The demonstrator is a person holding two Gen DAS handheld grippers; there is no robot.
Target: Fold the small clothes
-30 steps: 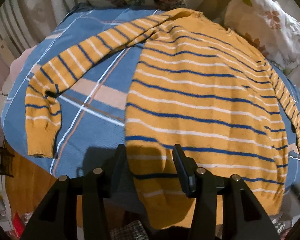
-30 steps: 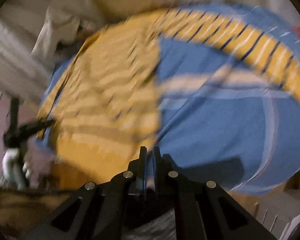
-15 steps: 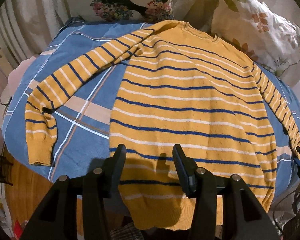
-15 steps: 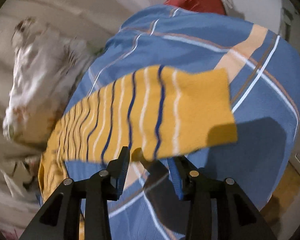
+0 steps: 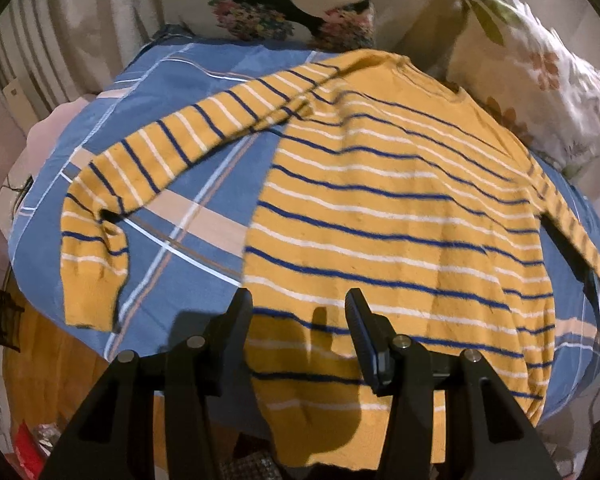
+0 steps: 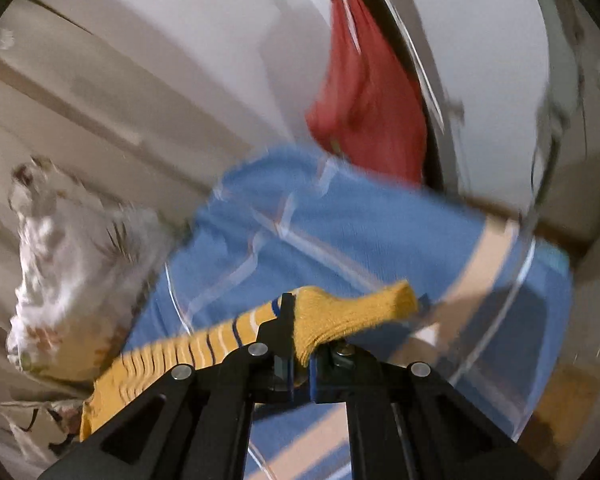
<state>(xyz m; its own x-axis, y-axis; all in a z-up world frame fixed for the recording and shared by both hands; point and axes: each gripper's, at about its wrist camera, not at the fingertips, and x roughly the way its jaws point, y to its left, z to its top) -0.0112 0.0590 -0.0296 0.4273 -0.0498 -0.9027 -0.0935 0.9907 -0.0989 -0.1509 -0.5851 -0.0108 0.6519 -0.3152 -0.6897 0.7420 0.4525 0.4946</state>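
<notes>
In the right claw [image 6: 300, 344], the sweater's cuff [image 6: 348, 312], pinched

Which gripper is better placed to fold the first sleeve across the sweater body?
Right. The right gripper is shut on a sleeve cuff and can carry it over. The left gripper hangs open over the sweater hem, holding nothing.

Two wrist fisheyes, both angled down over one bed.
Left: above the spread yellow striped knit sweater [image 5: 380, 208]. Right: close on its cuff. Shared: blue plaid bedsheet [image 5: 188, 216], floral pillow [image 5: 540, 92].
</notes>
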